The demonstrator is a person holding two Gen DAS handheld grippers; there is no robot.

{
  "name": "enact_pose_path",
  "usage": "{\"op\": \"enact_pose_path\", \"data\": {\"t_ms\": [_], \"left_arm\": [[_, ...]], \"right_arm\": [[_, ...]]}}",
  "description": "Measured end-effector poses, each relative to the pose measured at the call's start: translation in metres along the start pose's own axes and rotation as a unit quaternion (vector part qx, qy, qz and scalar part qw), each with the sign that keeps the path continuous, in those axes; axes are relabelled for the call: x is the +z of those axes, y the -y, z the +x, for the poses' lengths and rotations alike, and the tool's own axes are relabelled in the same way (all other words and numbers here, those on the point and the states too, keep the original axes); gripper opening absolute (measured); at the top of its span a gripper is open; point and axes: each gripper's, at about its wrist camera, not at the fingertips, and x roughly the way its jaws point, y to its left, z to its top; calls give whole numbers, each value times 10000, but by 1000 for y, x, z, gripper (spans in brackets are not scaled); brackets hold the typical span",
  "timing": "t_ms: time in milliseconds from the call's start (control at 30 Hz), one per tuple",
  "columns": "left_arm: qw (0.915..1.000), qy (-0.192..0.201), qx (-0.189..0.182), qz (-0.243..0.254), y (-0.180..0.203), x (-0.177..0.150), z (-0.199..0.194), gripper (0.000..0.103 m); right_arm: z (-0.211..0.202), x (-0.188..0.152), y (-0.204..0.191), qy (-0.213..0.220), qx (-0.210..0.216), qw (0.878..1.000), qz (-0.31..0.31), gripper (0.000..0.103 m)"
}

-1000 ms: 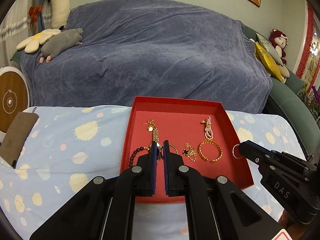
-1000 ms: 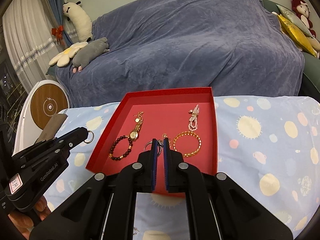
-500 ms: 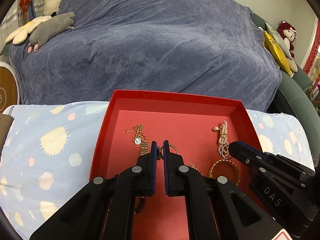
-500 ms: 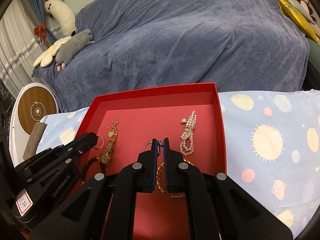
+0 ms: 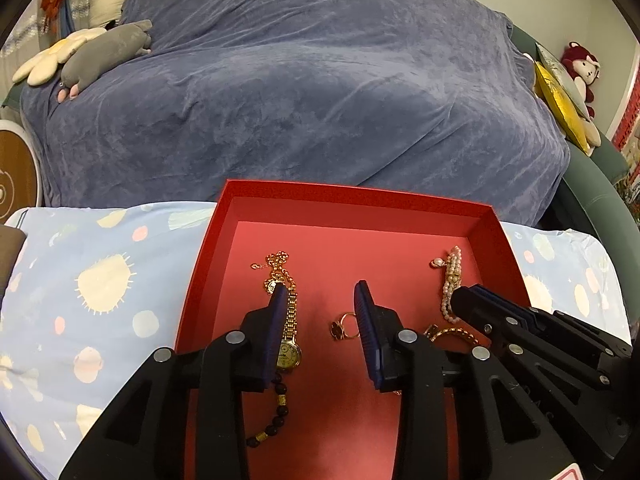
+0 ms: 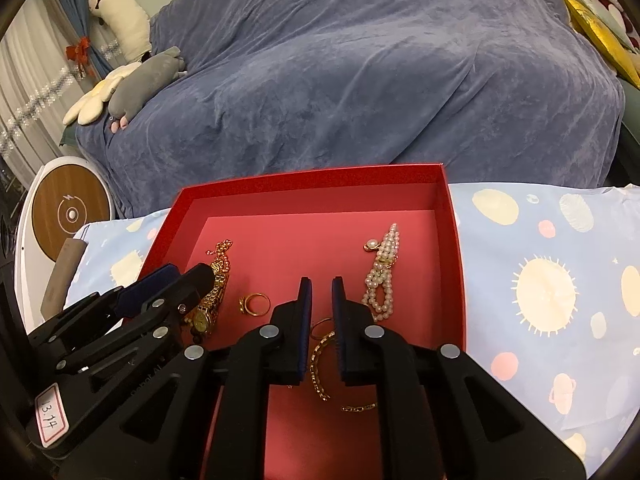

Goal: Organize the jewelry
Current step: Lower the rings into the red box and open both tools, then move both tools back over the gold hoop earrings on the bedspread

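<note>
The step in hand looks like setting small pieces down inside the red tray (image 5: 280, 196), and it goes best if each claw parts its fingers low over a bare patch of the floor and then lifts straight up, so nothing snags on a chain. Nearest in the left wrist view, the left claw (image 5: 322, 300) hangs released, jaws wide apart, over the tray; the dark bead bracelet (image 5: 276, 412) lies at 7 o'clock under its left finger, the gold watch (image 5: 289, 344) just inside that finger, and the gold ring (image 5: 344, 326) lies free on the floor just beside the right finger, at about 5 o'clock from the point between the tips. In the right wrist view the right claw (image 6: 321, 286) shows a narrow gap with nothing gripped; a thin silver ring (image 6: 322, 328) and the gold bangle (image 6: 318, 368) lie below it at 6 o'clock, apparently loose. The pearl strand (image 6: 382, 272) sits at 2 o'clock, well clear. Beyond the tray lies the blue-covered sofa (image 6: 360, 80).
</note>
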Motion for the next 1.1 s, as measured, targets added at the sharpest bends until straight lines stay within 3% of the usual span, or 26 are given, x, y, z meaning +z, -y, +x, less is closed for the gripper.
{"op": "enact_pose_path", "data": {"t_ms": [267,600,667,767,1100], "left_arm": [[9998,184,48,-30,-10,-15,-47,35],[9995,214,99,206,-20,-79,-116,47],[9997,183,78,157,-23,-92,-125,48],[9995,175,170,200,-24,-116,-137,52],[9981,207,532,211,-22,-183,-160,69]], "right_arm": [[-58,-24,1,212,267,9994,57,11],[-130,-84,-18,339,400,9985,-163,11],[-139,-98,-21,354,417,9983,-191,12],[-150,-123,-23,323,421,9984,-176,22],[-160,-185,-27,68,498,9987,-70,23]]}}
